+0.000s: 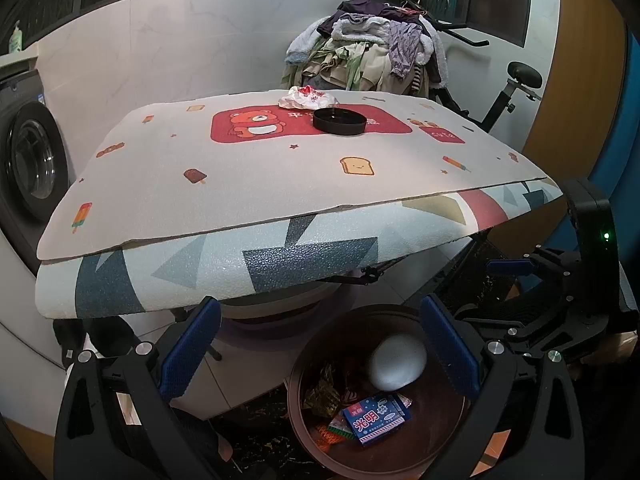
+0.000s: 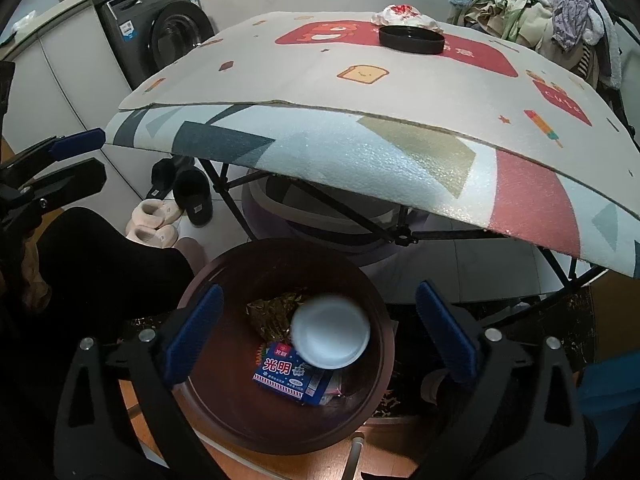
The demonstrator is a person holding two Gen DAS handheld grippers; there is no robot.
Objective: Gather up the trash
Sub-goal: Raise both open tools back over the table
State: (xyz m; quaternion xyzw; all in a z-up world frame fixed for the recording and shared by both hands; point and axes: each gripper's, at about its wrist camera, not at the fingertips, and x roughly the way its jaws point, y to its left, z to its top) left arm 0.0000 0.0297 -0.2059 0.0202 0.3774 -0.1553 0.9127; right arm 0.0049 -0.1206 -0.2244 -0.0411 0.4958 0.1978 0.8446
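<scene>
A brown round bin [image 1: 400, 454] [image 2: 240, 420] stands on the floor under the table's front edge. Inside lie a blue carton [image 1: 376, 416] [image 2: 292, 376] and crumpled wrappers [image 2: 272, 314]. A white cup [image 2: 331, 332] [image 1: 398, 362] shows blurred over the bin mouth, between my right gripper's [image 2: 320, 334] wide-open jaws and clear of both blue pads. My left gripper [image 1: 320, 352] is open and empty beside the bin. On the table a black round lid [image 1: 339, 121] [image 2: 412, 39] sits in front of a crumpled white and red bag [image 1: 308, 98] [image 2: 404, 16].
The folding table [image 1: 200, 208] has a foam mat hanging over its front edge. A washing machine [image 2: 168, 36] stands at the left and a pile of clothes [image 1: 372, 48] behind the table. Slippers [image 2: 154, 224] lie on the floor by a person's black-clad leg [image 2: 100, 264].
</scene>
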